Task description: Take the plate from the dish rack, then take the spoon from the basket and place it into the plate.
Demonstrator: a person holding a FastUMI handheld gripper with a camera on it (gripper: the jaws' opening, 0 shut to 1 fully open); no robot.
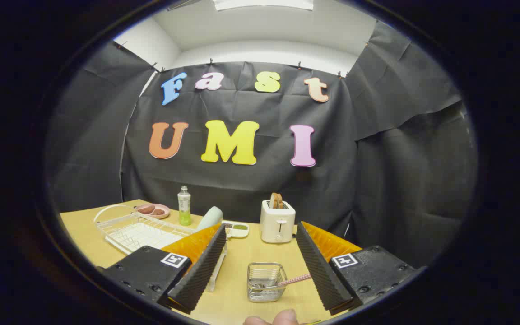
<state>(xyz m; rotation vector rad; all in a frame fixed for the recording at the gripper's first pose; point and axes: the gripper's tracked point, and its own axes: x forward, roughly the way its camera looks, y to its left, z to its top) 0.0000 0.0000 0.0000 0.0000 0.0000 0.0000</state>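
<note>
Gaping tongs (260,266) w/ spoon basket (266,282) between, toaster (277,221) beyond, dish rack (133,230) alongside.

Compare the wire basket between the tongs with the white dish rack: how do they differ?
The basket is small, deep and silvery; the dish rack is wide, shallow and white. The basket holds a pink-handled spoon, while the rack looks empty from here. The basket sits between the open tongs; the rack lies beyond the left finger. Both are wire, on the wooden table.
</note>
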